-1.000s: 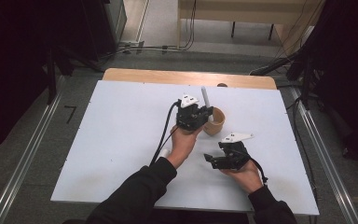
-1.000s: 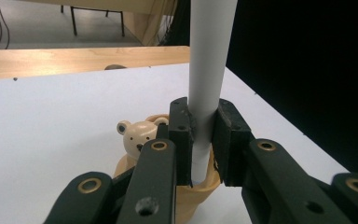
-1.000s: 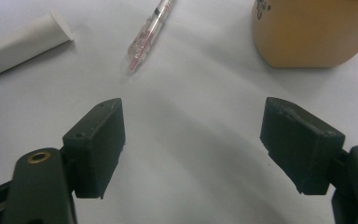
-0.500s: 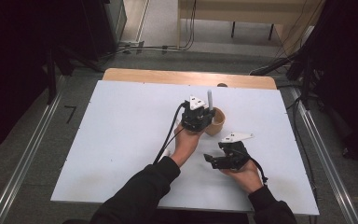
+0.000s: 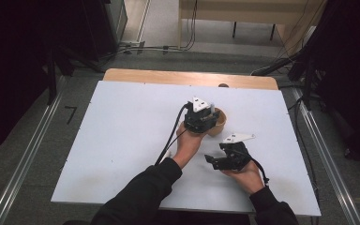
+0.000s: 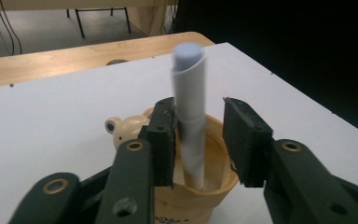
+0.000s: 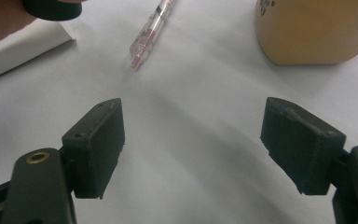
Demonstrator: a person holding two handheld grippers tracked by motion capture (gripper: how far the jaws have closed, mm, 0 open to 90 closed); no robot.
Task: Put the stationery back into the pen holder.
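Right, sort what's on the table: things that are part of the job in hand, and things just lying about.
In the job, as far as the pictures tell:
- white marker, standing in the cup between the left gripper's parted jaws
- tan bear-faced cup

Lying about for now:
- clear pen flat on the table, ahead of the open right gripper
- white paper beside it

- High view: the white table (image 5: 122, 140) is evenly and brightly lit; the surroundings at both sides fall into near-black shadow.
- Left gripper view: the rolled paper tube (image 6: 189, 107) is motion-blurred at its top; the background floor is soft.
- Right gripper view: soft, diffuse shadows spread on the table between the jaws; the pen (image 7: 150, 33) is slightly unsharp.
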